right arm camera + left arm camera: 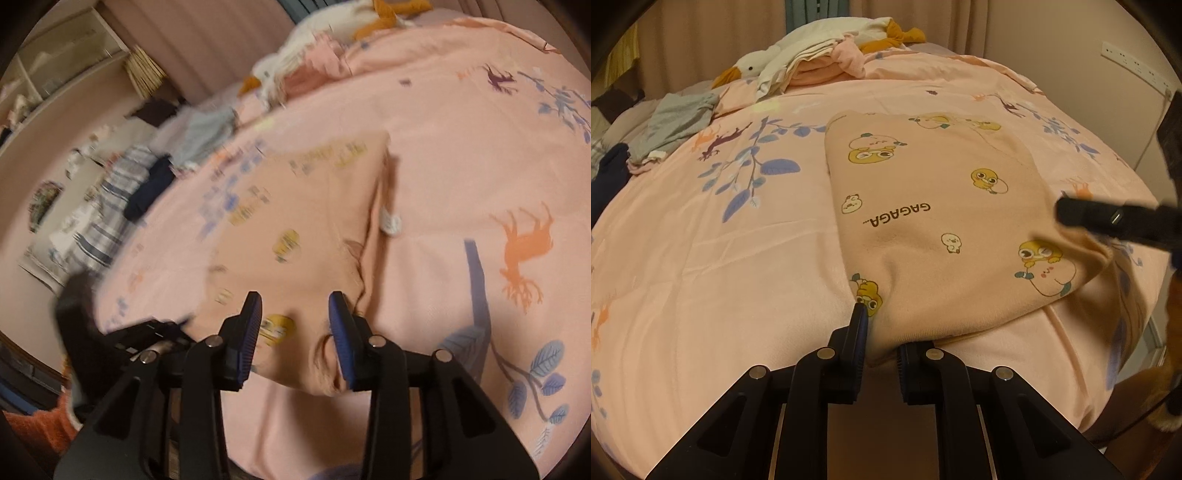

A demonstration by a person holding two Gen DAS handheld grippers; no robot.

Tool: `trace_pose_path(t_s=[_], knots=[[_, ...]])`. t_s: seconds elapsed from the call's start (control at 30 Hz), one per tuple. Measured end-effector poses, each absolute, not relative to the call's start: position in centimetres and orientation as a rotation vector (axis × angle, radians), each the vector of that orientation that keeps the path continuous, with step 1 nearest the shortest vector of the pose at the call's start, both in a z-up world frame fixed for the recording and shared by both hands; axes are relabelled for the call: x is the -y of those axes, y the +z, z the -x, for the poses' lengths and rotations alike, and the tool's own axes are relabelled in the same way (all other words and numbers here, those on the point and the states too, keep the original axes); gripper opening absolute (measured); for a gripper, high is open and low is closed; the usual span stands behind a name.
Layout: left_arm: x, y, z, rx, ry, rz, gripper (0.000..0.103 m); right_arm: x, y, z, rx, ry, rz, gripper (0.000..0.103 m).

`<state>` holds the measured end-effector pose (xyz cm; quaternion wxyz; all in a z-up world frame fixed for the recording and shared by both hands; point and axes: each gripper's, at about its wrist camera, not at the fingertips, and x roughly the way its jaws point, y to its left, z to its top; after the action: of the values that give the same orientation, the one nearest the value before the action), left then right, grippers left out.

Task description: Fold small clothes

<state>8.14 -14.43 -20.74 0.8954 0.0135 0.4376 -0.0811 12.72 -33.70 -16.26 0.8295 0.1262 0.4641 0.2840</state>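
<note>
- On the pink bedspread, the peach duck-print garment lies partly folded, near the bed's front edge.
- Left gripper is clamped on the garment's near hem, cloth bunched between its pads.
- Right gripper stands released, jaws apart over the garment's near right corner with cloth beneath them but not pinched.
- Risk: only one corner is held, so a pull by the left hand could drag the fold askew; the free corner looks rumpled and may crease.
- Risk: the right jaws, closing low, could catch the bedspread along with the cloth.
- Orientation: the garment's long axis runs from the near edge away toward the plush goose, its printed lettering reading upside down from the left wrist view.
</note>
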Motion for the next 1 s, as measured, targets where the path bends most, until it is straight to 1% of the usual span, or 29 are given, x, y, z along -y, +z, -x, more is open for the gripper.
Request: trace_pose_path(t_s=[0.13,0.17,0.23,0.27,0.3,0.33,0.37,0.4,0.43,0.63,0.7,0.87,1.0], knots=[[14.2,-20.8,-8.2,-0.906,-0.182,-0.022,0.013,34.6,-16.2,-12.5,-0.967,0.503,-0.177,0.037],[14.1,-20.8,-8.2,-0.905,-0.186,-0.019,0.013,35.1,-16.1,-12.4,-0.957,0.446,-0.147,0.042],[14.1,-20.8,-8.2,-0.904,-0.190,-0.017,0.013,36.6,-15.6,-12.0,-0.916,0.406,-0.165,0.044],[14.1,-20.8,-8.2,-0.904,-0.191,-0.016,0.013,37.3,-15.4,-11.7,-0.893,0.402,-0.201,0.048],[14.0,-20.8,-8.2,-0.904,-0.191,-0.014,0.013,37.9,-15.1,-11.3,-0.871,0.399,-0.236,0.060],[14.1,-20.8,-8.2,-0.904,-0.189,-0.012,0.013,38.3,-14.9,-10.7,-0.841,0.403,-0.251,0.068],[14.1,-20.9,-8.3,-0.905,-0.187,-0.010,0.014,38.3,-14.7,-10.1,-0.813,0.403,-0.232,0.083],[14.2,-20.9,-8.3,-0.904,-0.184,-0.009,0.014,38.3,-14.7,-9.7,-0.802,0.396,-0.211,0.088],[14.2,-20.9,-8.3,-0.903,-0.181,-0.009,0.015,38.0,-14.8,-9.3,-0.798,0.381,-0.180,0.088],[14.3,-20.9,-8.4,-0.902,-0.173,-0.008,0.016,36.1,-17.3,-9.4,-0.910,0.333,-0.028,0.087],[14.2,-20.9,-8.4,-0.903,-0.175,-0.003,0.017,36.8,-17.5,-9.4,-0.917,0.324,-0.032,0.087],[14.2,-20.9,-8.4,-0.899,-0.170,-0.004,0.017,38.8,-16.2,-9.0,-0.841,0.288,-0.109,0.087],[14.3,-20.9,-8.5,-0.897,-0.164,-0.014,0.018,38.3,-15.6,-8.7,-0.804,0.326,-0.125,0.087]])
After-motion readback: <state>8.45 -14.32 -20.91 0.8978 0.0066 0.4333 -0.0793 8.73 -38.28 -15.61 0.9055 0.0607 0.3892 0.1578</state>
